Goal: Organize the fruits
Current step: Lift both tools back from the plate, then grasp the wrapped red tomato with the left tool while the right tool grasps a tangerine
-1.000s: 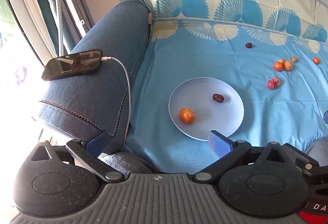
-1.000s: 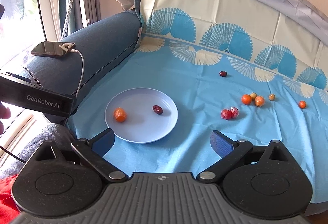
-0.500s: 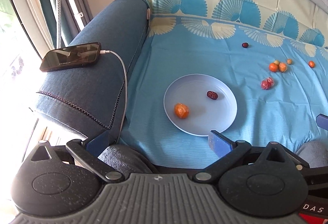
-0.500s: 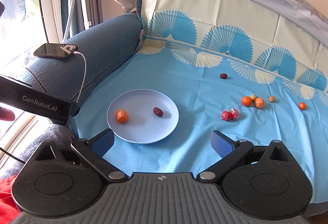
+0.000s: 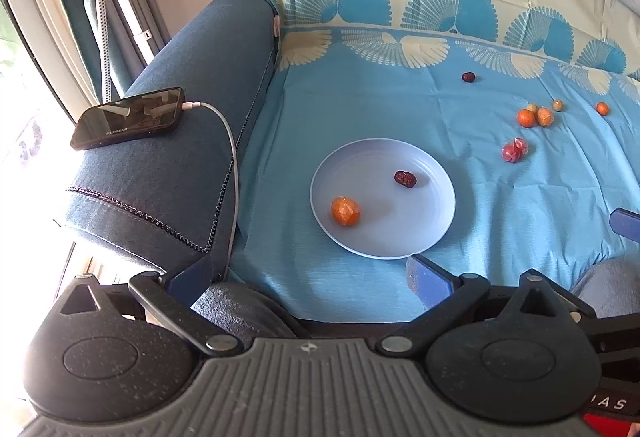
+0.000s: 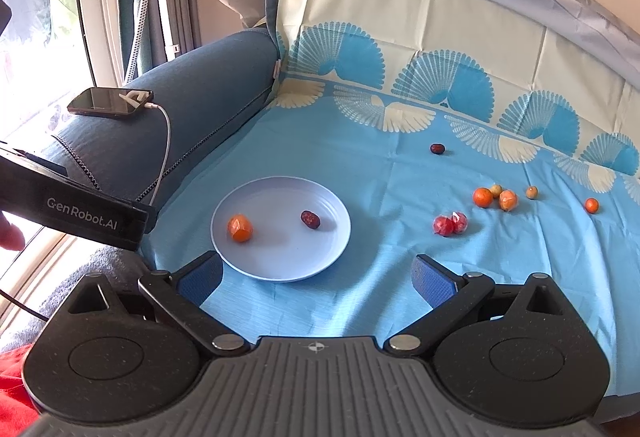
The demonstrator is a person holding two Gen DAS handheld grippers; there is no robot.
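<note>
Both claws wide, above plate near edge.

I get strong daylight from the window at the left of both frames; it is blown out to white along the left edge, and detail there is lost. The blue cloth is evenly bright, with soft creases showing. On the plate each fruit throws a short faint shadow toward the right. The phone screen carries glare and pale reflections. Focus looks sharp in the middle of my views; straight lines bow near the borders from the fisheye, and the corners go dark. The near black housing at the bottom is slightly soft and speckled
</note>
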